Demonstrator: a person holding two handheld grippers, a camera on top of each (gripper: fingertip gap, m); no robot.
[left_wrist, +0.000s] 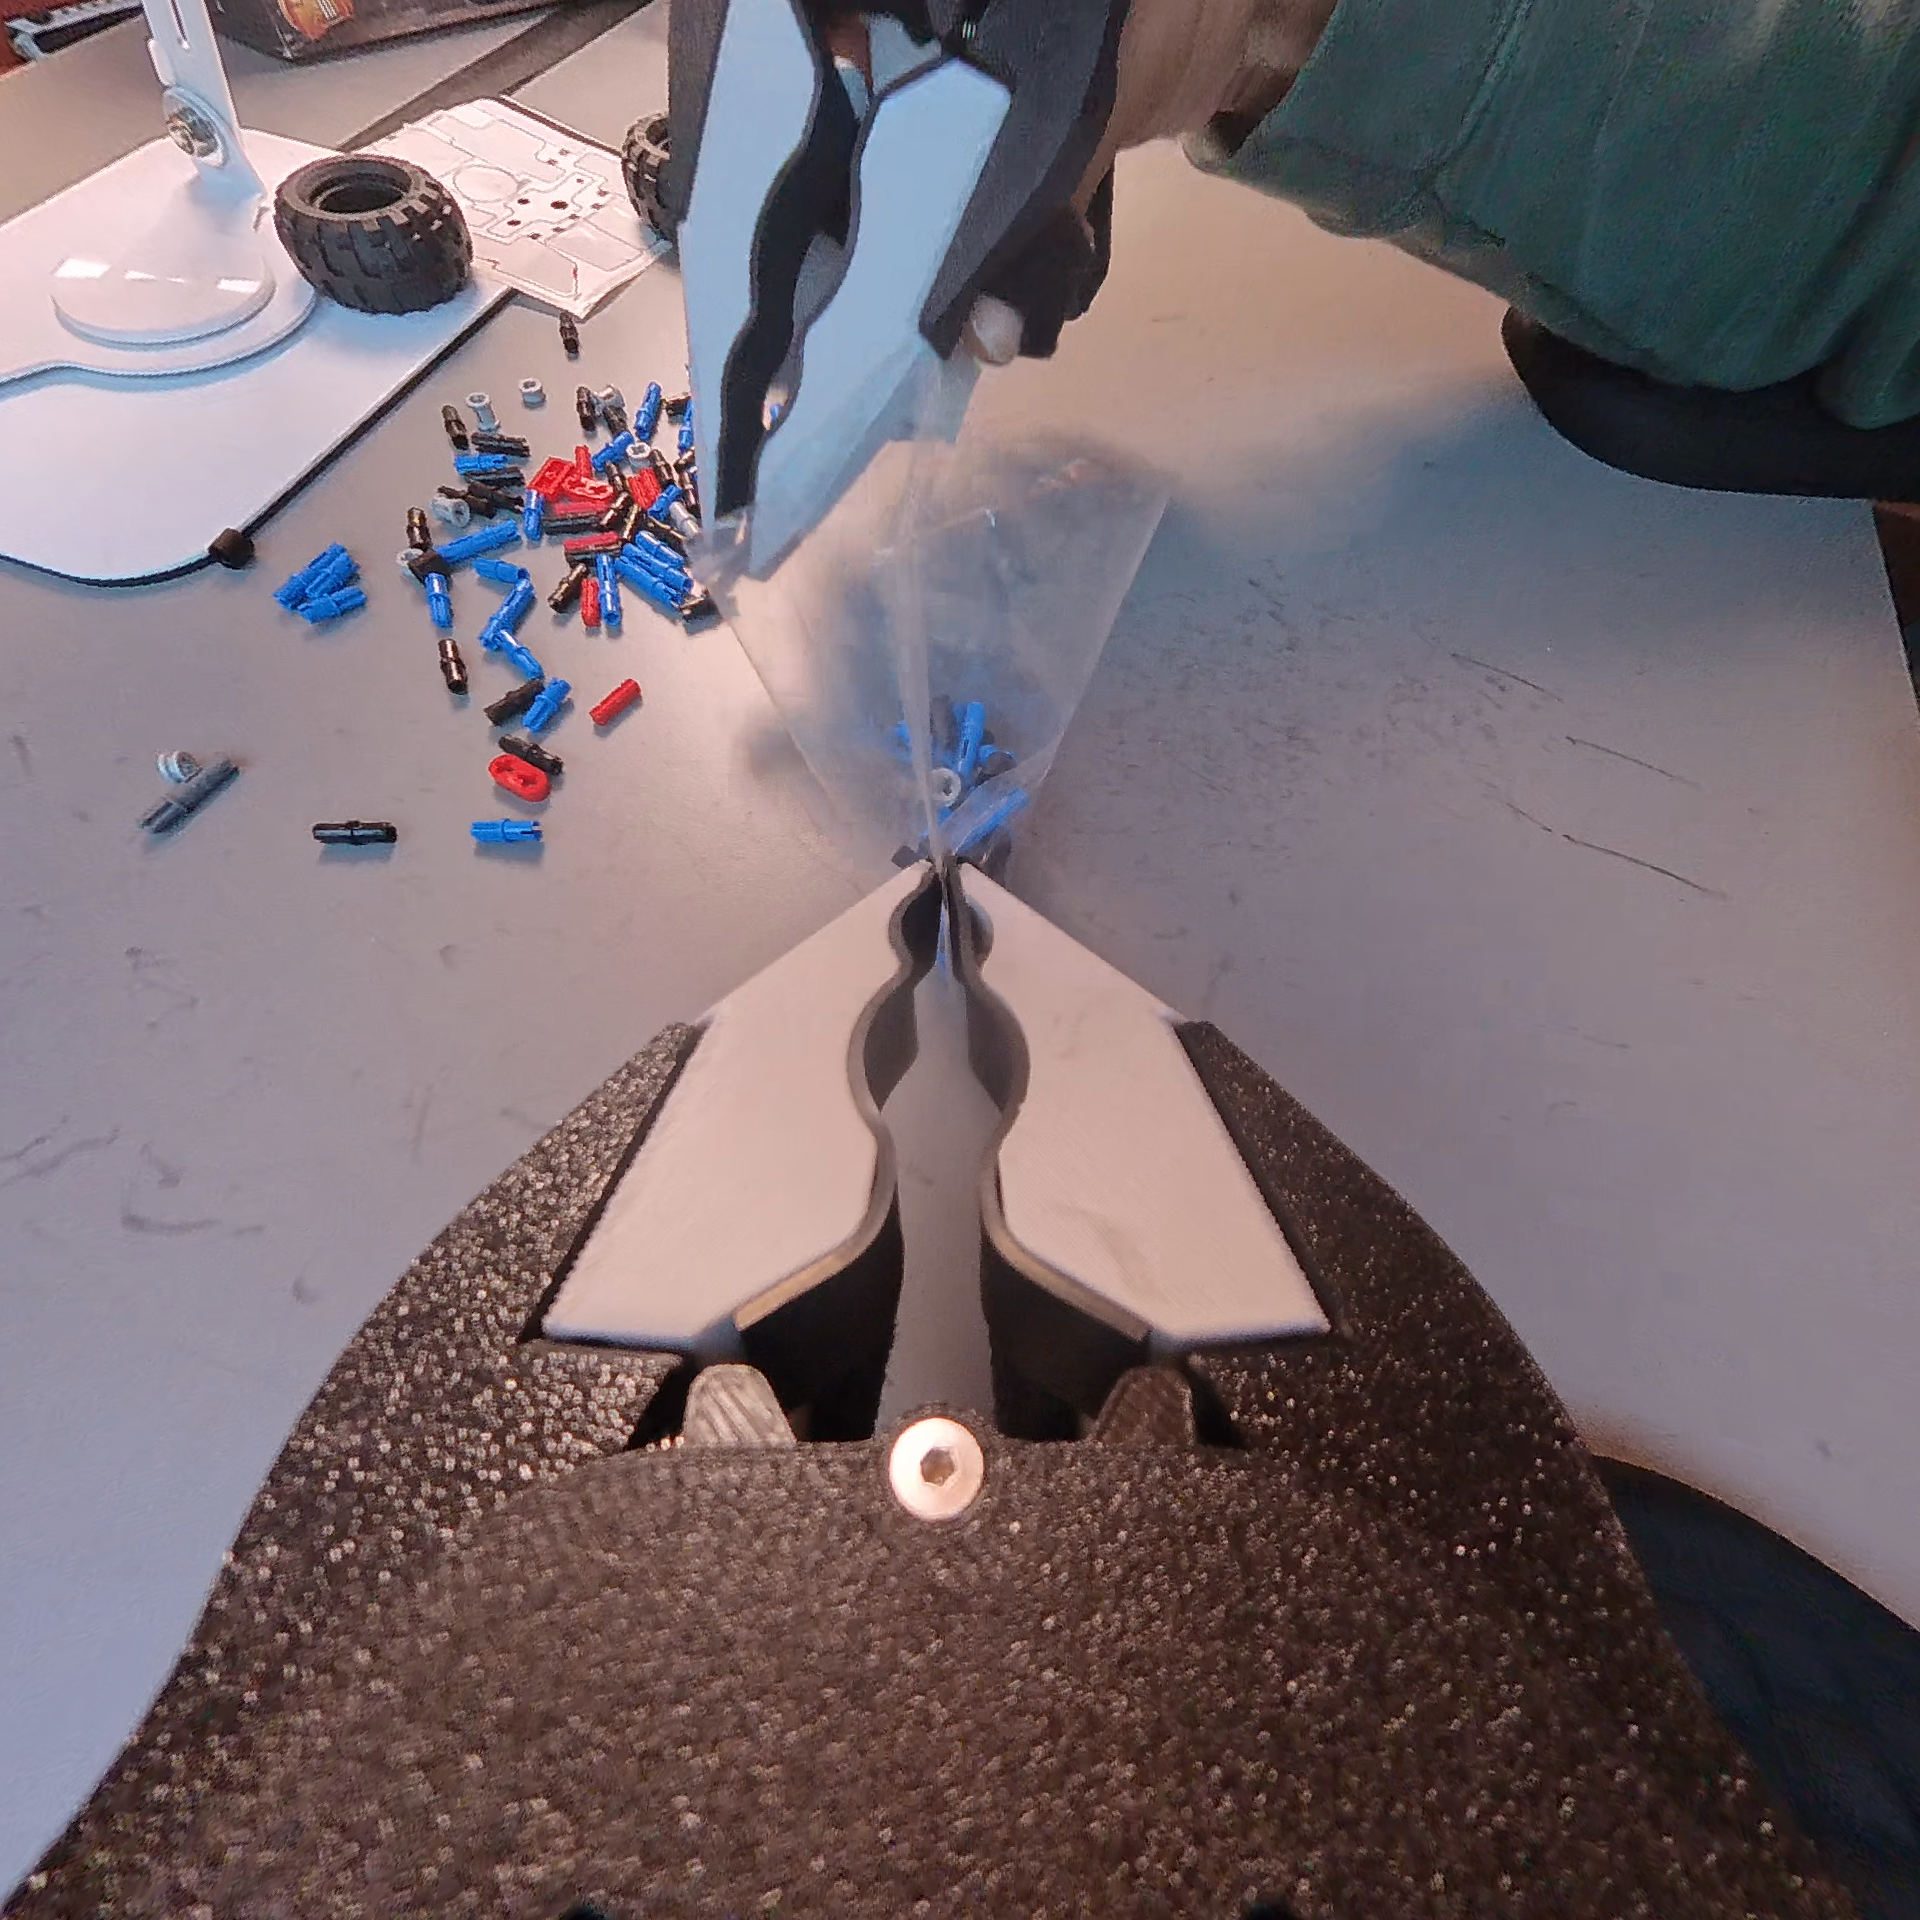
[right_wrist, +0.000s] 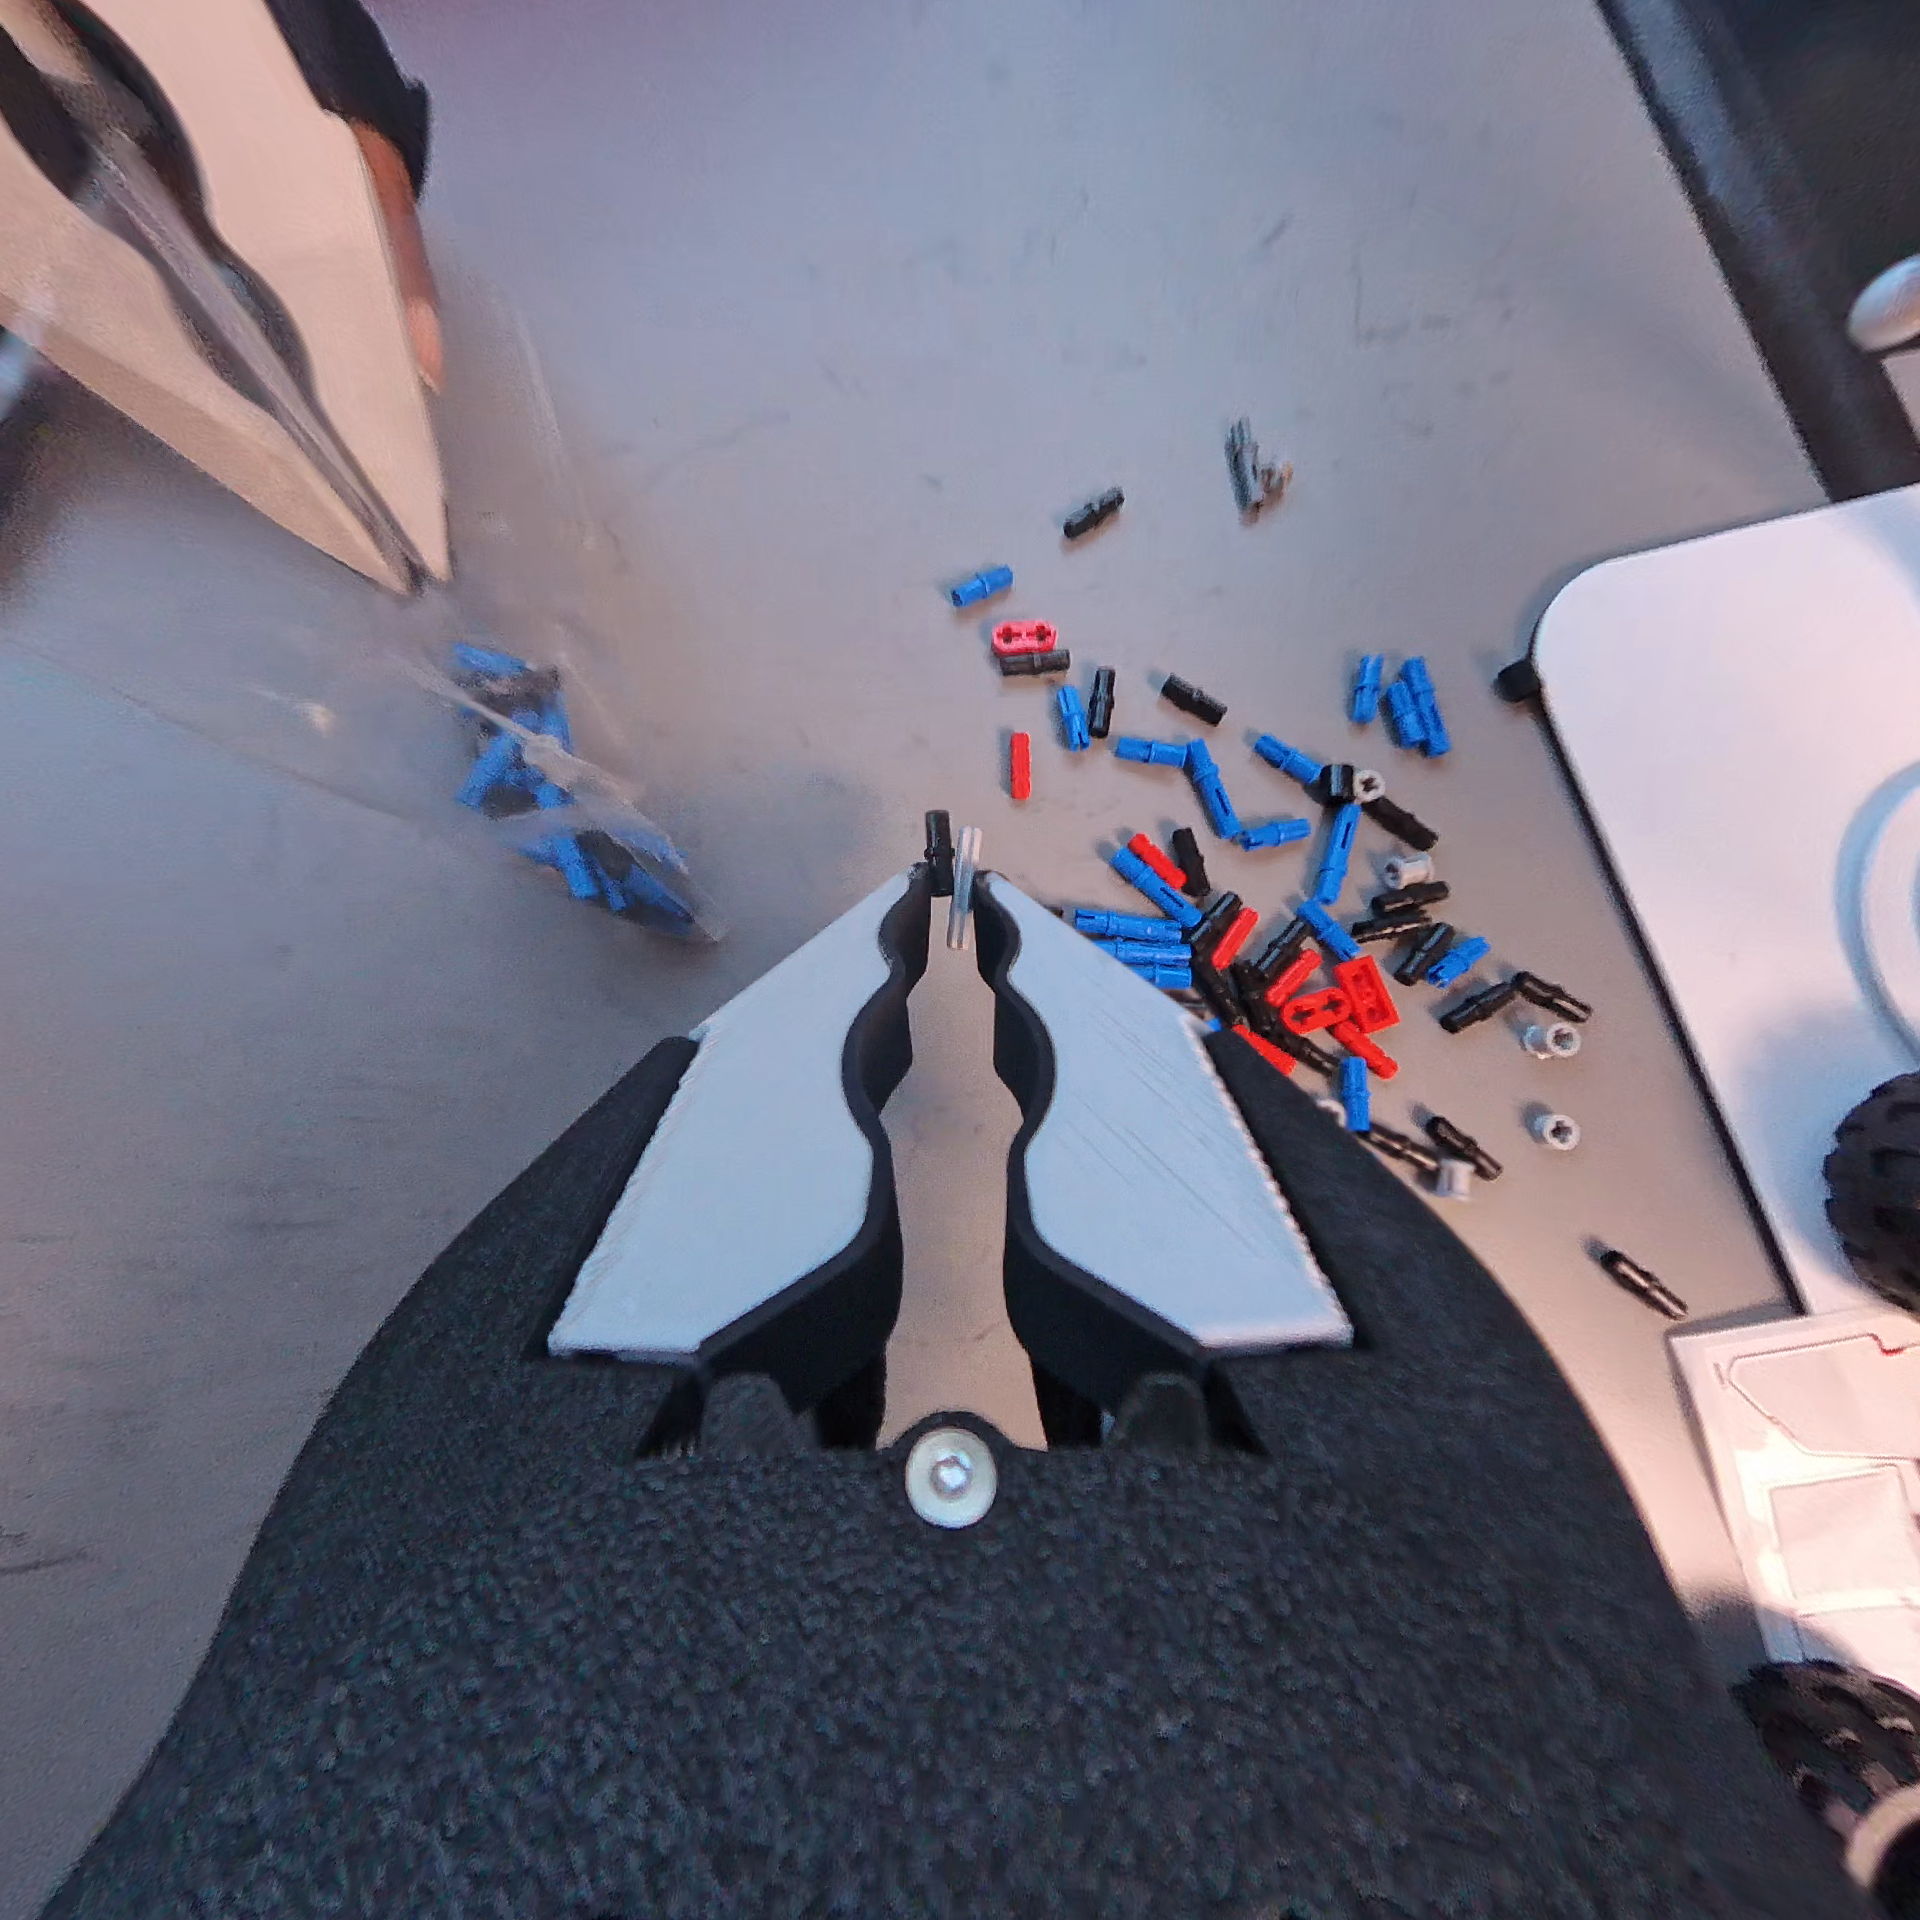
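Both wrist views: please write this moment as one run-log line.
left gripper: shut on plastic bag | right gripper: shut on small pins | loose pins on table

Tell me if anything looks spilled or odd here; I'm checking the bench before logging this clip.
Yes. Small blue, black and red pins lie scattered loose across the grey table, while only a few remain in the clear plastic bag. The left gripper pinches the bag's corner, and the right gripper grips a small pale piece.
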